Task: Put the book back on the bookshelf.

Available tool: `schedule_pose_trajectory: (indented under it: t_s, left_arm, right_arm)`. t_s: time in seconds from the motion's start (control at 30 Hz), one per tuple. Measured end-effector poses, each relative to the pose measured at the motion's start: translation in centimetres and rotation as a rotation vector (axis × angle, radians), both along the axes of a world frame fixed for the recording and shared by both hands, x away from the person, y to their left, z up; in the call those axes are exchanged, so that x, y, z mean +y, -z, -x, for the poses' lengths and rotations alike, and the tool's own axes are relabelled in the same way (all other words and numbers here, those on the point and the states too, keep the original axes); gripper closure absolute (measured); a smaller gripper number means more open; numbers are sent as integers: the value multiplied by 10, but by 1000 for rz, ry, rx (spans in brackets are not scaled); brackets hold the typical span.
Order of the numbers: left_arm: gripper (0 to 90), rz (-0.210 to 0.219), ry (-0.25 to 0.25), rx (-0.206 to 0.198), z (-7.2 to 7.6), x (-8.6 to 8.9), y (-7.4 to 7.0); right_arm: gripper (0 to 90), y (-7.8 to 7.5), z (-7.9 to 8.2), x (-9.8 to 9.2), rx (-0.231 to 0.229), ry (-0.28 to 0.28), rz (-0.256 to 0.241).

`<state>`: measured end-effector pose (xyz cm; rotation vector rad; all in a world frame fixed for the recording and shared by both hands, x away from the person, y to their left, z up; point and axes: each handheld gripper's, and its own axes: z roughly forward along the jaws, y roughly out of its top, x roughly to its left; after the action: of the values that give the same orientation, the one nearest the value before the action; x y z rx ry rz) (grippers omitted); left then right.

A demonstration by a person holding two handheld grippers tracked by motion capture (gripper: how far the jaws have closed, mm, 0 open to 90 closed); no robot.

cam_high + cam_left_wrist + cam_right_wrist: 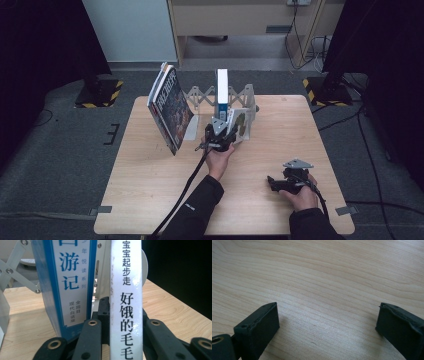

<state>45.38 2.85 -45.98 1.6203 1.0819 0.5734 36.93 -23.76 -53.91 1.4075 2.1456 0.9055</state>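
White book (126,302) is gripped by its spine in the left gripper (218,139) at table (150,175) centre. Right gripper (285,181), at five o'clock, is held open. Blue book (67,277) is stood just beside it in the rack (197,95).

A large picture book (169,109) leans at the left end of the expanding rack (200,95), near the bench's (150,180) far edge. Right of it a blue-and-white book (222,89) stands upright. Grey carpet (60,150) surrounds the bench.
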Motion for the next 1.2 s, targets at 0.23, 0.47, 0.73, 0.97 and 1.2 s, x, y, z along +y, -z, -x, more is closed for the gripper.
schedule_pose_trajectory:
  t_s: [0.23,0.47,0.73,0.97,1.2]
  left_arm:
    - [742,-19,12,1,2,0,2]
    - [739,-55,45,20,15,5,9]
    - [739,-92,71,51,28,10,22]
    - [741,-98,52,52,36,12,32]
    - [742,-114,39,34,36,9,36]
  right_arm:
    - [46,0,0,0,-2,-2,2]
    - [46,0,0,0,1,0,0]
    - [46,0,0,0,1,-1,0]
    - [45,0,0,0,0,0,0]
    - [45,0,0,0,-2,-1,3]
